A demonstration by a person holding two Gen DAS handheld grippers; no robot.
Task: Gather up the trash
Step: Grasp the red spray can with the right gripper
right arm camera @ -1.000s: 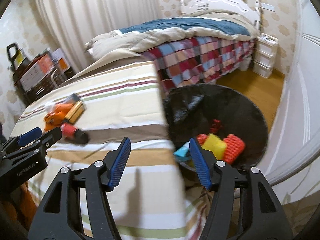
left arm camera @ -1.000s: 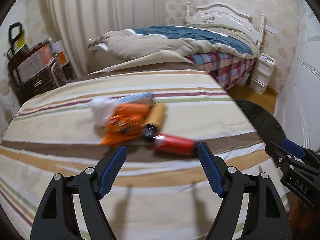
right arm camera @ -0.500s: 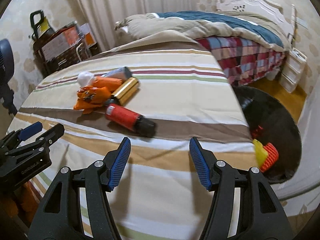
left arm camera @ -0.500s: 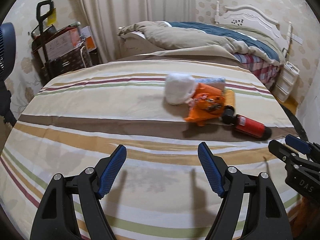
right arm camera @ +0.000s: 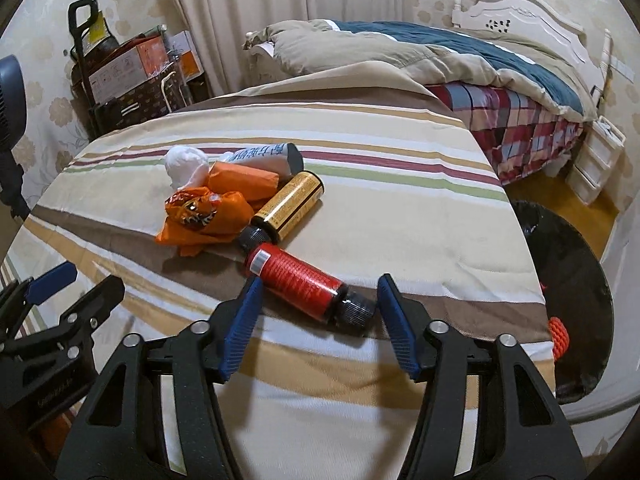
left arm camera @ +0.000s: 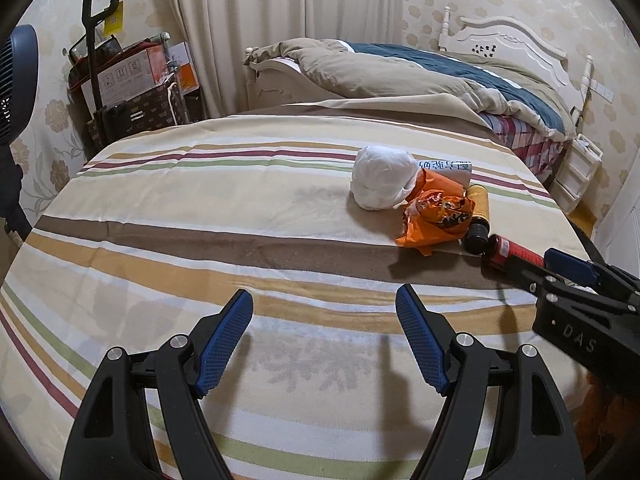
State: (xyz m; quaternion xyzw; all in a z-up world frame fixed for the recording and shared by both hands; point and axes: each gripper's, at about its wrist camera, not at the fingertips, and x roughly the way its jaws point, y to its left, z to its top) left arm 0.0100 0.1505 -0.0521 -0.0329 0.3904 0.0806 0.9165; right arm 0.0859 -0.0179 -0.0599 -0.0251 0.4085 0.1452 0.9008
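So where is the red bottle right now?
In the right wrist view the red bottle lies on the striped bedspread, between the right gripper fingers, just below the gold bottle.

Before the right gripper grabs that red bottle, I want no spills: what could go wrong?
1. The red bottle lies slantwise between the right gripper's closing jaws, not yet pinched; pads may catch it off-centre so it swivels or slips.
2. It is round and could roll toward the bed edge above the black bin.
3. Its top touches the gold bottle; lifting may nudge that.
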